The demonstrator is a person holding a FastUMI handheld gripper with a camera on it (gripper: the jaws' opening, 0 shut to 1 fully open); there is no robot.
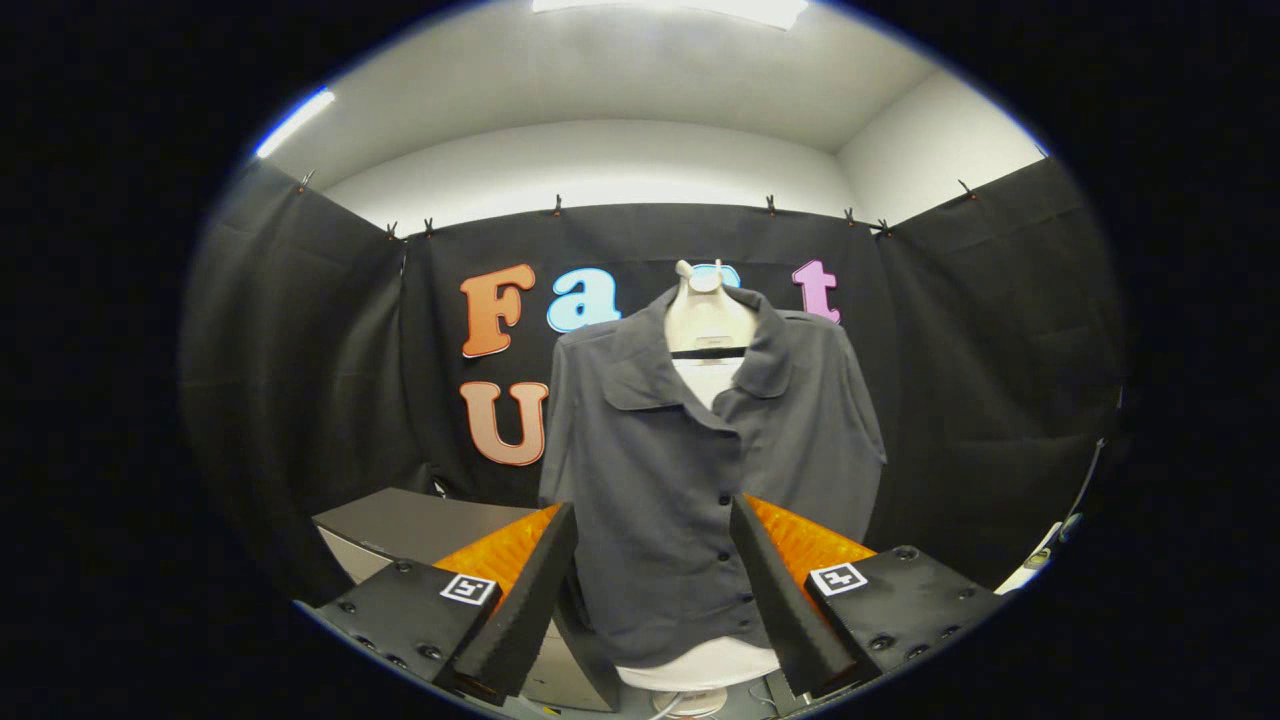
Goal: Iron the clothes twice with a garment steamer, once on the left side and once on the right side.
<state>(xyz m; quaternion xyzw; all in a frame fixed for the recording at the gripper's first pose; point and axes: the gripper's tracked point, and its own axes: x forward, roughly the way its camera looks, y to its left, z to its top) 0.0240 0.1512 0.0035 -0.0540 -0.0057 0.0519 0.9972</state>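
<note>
The tool [655, 590] has two wedge-shaped fingers [525, 610], broad at the base and tapering forward, with ribbed inner faces. Behind each finger sits a flat black plate [405, 615] fastened with round dark screws. Each plate carries a small square black-and-white marker [468, 588] near its inner corner.

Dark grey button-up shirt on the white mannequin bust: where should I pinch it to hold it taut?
Probably the bottom hem of the dark grey button-up shirt, approached low from the front: it hangs loose on the white mannequin bust, whereas higher cloth lies flat on the form. The gripper is open and empty, fingers flanking the hem.
</note>
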